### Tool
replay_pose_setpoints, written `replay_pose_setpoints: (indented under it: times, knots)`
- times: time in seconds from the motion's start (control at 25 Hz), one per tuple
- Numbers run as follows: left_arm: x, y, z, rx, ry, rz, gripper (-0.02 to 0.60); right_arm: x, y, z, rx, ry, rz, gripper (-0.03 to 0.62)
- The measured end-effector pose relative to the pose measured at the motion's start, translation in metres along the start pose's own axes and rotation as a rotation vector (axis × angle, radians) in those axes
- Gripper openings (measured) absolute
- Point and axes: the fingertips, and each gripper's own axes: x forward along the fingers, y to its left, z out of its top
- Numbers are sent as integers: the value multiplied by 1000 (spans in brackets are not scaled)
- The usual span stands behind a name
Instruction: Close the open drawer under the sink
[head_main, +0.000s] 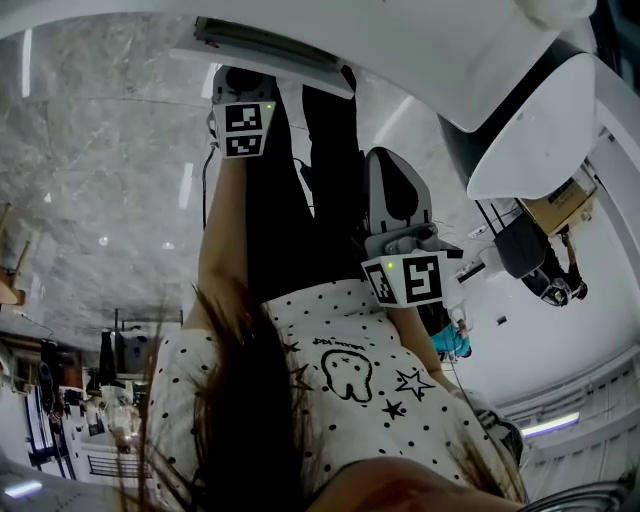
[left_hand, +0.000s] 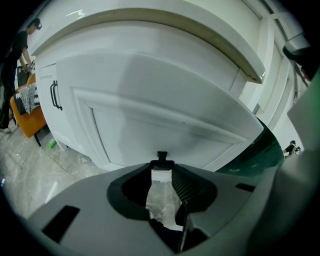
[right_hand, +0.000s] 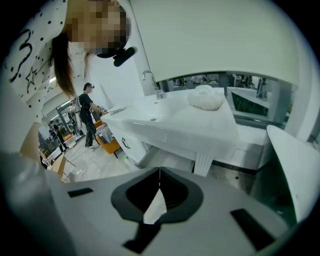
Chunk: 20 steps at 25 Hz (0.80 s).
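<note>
In the left gripper view a wide white panelled drawer front (left_hand: 165, 110) fills the frame under the curved white counter edge (left_hand: 150, 25). My left gripper (left_hand: 161, 172) points at its lower edge, where a small black handle (left_hand: 161, 156) shows just past the fingertips; the jaws stand slightly apart with nothing between them. The right gripper view shows the sink counter (right_hand: 175, 122) with a faucet (right_hand: 151, 82), and a drawer (right_hand: 157, 152) standing out beneath it. My right gripper (right_hand: 159, 175) hangs back from it, shut and empty. In the head view the left gripper (head_main: 243, 128) and the right gripper (head_main: 405, 272) are both held low.
A white cloth (right_hand: 205, 97) lies on the counter. A side cabinet with a black handle (left_hand: 55, 95) stands left of the drawer, with an orange chair (left_hand: 30, 117) beyond. A person (right_hand: 89, 112) stands in the background. A white fixture (head_main: 530, 110) is close on the right.
</note>
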Motion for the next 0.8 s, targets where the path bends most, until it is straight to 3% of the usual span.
replay_pose_setpoints:
  times: [0.8]
  knots:
    - [9, -2, 17, -13, -31, -4, 127, 6, 0, 4, -7, 13, 18, 14]
